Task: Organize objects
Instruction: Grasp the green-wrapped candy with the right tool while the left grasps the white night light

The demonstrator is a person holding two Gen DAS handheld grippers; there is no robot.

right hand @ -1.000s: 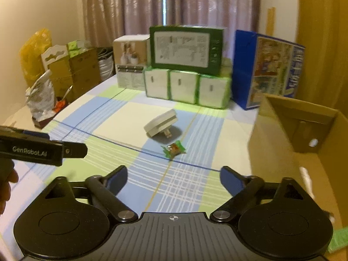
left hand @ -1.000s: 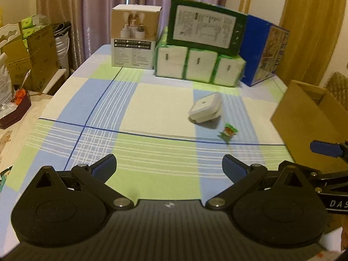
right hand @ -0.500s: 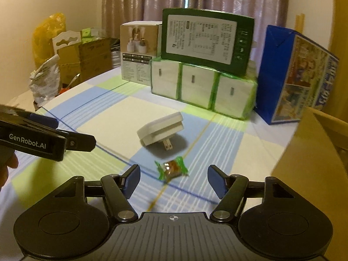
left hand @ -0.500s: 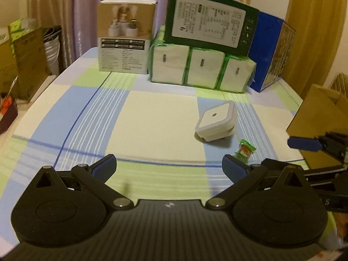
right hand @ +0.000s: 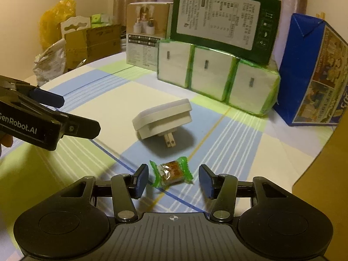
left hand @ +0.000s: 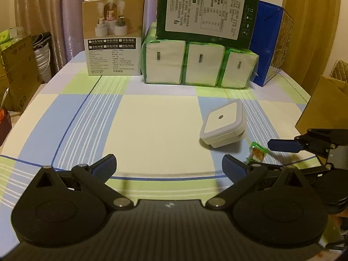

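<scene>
A green-wrapped candy point(right hand: 171, 171) lies on the checked tablecloth, right between the open fingers of my right gripper point(right hand: 173, 181), which do not touch it. In the left wrist view the same candy point(left hand: 256, 152) shows beside the right gripper's blue fingertip point(left hand: 282, 146). A white plug-in night light point(right hand: 162, 120) rests just beyond the candy, tipped on its prongs; it also appears as the night light point(left hand: 224, 126) in the left wrist view. My left gripper point(left hand: 168, 166) hangs open over bare cloth, left of both objects.
At the table's back stand a humidifier box point(left hand: 114, 37), a green-wrapped tissue pack point(left hand: 199, 65) with a dark green box point(left hand: 206, 15) on top, and a blue bag point(right hand: 313, 71). An open cardboard box point(left hand: 326, 106) sits at the right edge. Clutter lines the left side.
Both grippers moved forward toward the objects. My right gripper lowered, narrowed its opening and now straddles the candy. The candy and night light stayed in place.
</scene>
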